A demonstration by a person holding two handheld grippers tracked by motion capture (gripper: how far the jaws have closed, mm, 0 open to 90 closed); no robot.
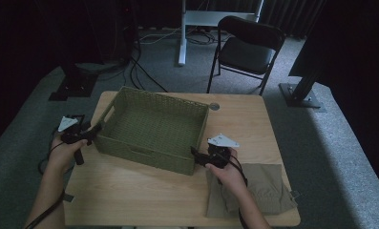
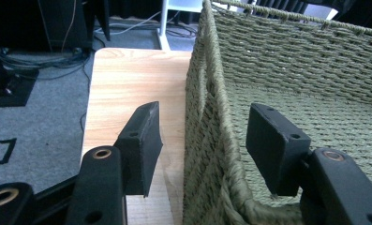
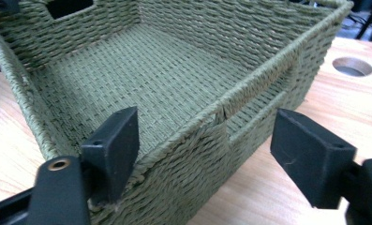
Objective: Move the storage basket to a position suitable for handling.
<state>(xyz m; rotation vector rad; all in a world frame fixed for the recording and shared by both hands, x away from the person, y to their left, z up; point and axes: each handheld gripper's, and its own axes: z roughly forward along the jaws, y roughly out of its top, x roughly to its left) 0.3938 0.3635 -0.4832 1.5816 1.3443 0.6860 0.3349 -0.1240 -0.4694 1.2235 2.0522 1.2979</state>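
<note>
An empty green woven basket (image 1: pixel 153 125) sits on the wooden table (image 1: pixel 130 191), a little left of centre. My left gripper (image 1: pixel 95 131) is at the basket's left end, open, with one jaw outside and one inside the left wall (image 2: pixel 207 140). My right gripper (image 1: pixel 196 155) is at the basket's near right corner, open, its jaws straddling the right wall (image 3: pixel 212 136) near the handle slot. Folded khaki cloth (image 1: pixel 268 188) lies on the table under my right forearm.
A round cable hole (image 1: pixel 214 106) is in the table behind the basket's right corner. Beyond the table stand a black folding chair (image 1: pixel 247 47), a white desk leg (image 1: pixel 182 33) and floor cables. Bare tabletop lies in front of the basket.
</note>
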